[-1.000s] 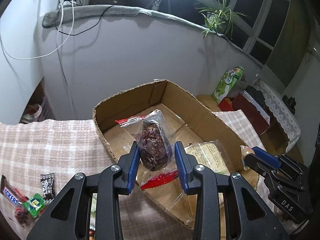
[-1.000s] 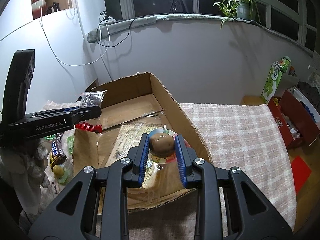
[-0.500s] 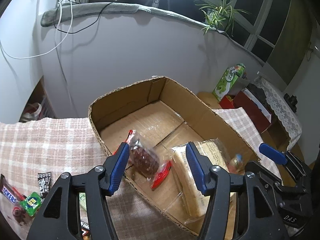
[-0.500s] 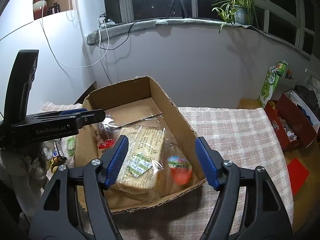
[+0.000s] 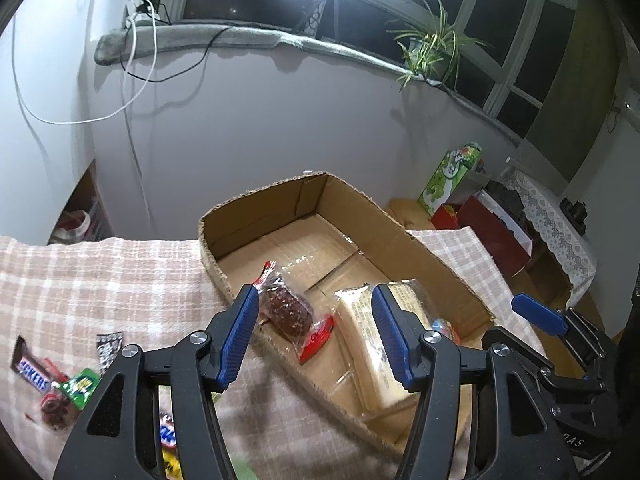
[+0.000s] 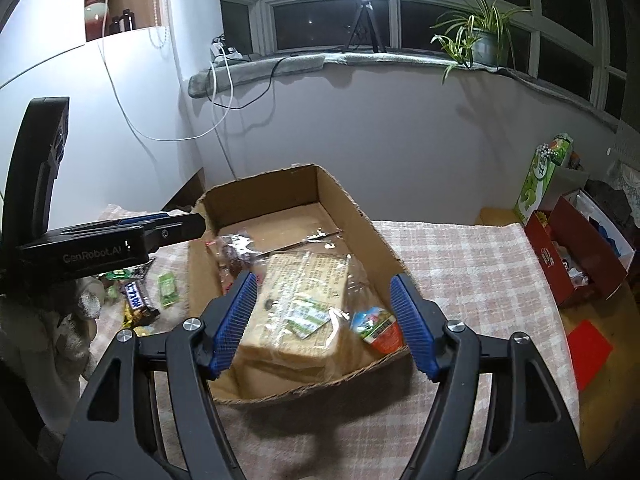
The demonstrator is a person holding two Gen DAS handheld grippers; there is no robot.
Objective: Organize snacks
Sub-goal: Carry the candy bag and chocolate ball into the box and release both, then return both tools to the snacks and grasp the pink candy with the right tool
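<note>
Checked worktop (image 5: 120,280): cardboard box (image 6: 376,236) holds 3 snacks; several wrapped bars (image 5: 36,368) remain outside. Left tool (image 5: 316,336) and right tool (image 6: 324,320) open, empty.

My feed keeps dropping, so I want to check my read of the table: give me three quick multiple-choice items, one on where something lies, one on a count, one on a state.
1. Where does the dark snack with red wrapper ends lie?
A. on the checked cloth
B. in the cardboard box
C. on the windowsill

2. How many wrapped items lie in the cardboard box?
A. one
B. three
C. six

3. How does the right hand-held gripper stand?
A. open and empty
B. shut on the bread
C. shut on a chocolate bar

Answers:
1 B: it rests on the box floor beside the wrapped bread.
2 B: only the dark snack, the bread and a small cup with a colourful lid show inside.
3 A: its blue pads are spread apart above the box, touching nothing.
</note>
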